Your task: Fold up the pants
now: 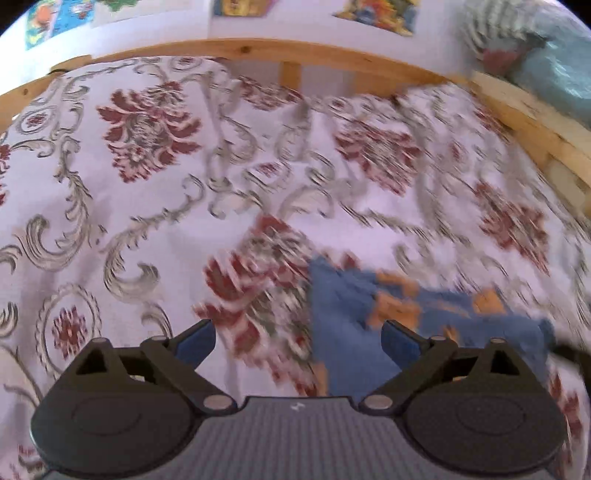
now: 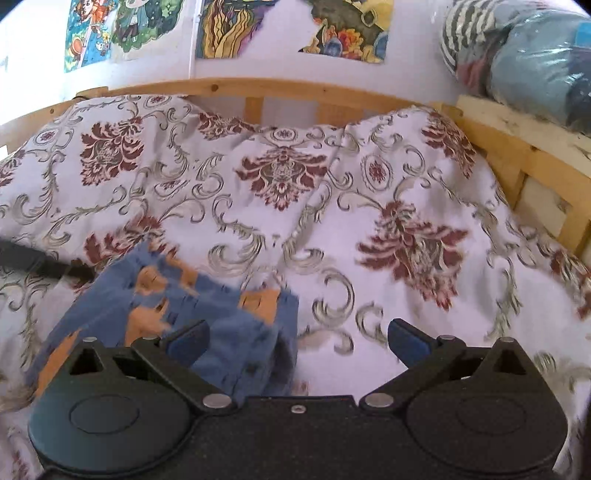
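Note:
Blue pants with orange patches lie bunched on the floral bedspread. In the left wrist view they sit low and right of centre, partly blurred, under and past my right finger. My left gripper is open, nothing between its fingers. In the right wrist view the pants lie at lower left, folded into a thick bundle, under my left finger. My right gripper is open and holds nothing. A dark part of the other gripper shows at the left edge.
The bed has a wooden rail along the back and right. A striped cloth and plastic-wrapped bundle rest on the right rail. Posters hang on the wall. The bedspread is rumpled.

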The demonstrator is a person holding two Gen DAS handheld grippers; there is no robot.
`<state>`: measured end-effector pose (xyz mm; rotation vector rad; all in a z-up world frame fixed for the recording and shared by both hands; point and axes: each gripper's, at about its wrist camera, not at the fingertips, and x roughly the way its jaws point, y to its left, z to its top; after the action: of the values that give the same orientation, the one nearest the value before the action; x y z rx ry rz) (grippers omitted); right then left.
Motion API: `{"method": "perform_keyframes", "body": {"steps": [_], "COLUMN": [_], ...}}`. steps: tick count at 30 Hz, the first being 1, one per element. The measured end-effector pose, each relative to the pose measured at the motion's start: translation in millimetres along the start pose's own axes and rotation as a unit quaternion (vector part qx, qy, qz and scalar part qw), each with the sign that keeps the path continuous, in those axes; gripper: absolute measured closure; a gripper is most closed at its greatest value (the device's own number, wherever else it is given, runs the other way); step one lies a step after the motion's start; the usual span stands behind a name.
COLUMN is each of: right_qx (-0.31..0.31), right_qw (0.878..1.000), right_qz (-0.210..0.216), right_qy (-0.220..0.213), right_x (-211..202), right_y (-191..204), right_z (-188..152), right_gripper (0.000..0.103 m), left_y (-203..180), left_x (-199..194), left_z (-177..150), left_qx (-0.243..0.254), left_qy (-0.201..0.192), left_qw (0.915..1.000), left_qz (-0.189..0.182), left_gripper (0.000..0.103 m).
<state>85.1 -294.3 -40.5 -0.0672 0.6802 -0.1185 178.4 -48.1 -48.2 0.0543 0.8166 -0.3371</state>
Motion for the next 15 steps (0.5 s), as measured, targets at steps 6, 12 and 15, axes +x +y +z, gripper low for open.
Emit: {"method": "perform_keyframes", "body": {"steps": [6, 12, 15], "right_qx": [-0.030, -0.012, -0.016], "right_qw": [0.999, 1.000, 0.999], "right_qz": [-0.025, -0.026, -0.029], "right_qy": [0.028, 0.009, -0.014], "right_x": [40.7, 34.3, 20.7], "right_y": [-10.3, -18.5, -15.7], "right_z": [-9.7, -13.4, -13.6], "right_gripper": [0.001, 0.001, 0.001], "left_y": [-25.3, -5.0, 12.8], "left_x": [9.6, 9.8, 8.3], "left_z": [-36.1, -37.6, -36.2], "left_qx": [0.077, 0.013, -0.046], "left_qy": [0.058, 0.085, 0.106], "left_qw": [0.9947, 0.9959, 0.9932], "left_qz": [0.034, 0.029, 0.017], "left_gripper": [0.003, 0.000, 0.000]}}
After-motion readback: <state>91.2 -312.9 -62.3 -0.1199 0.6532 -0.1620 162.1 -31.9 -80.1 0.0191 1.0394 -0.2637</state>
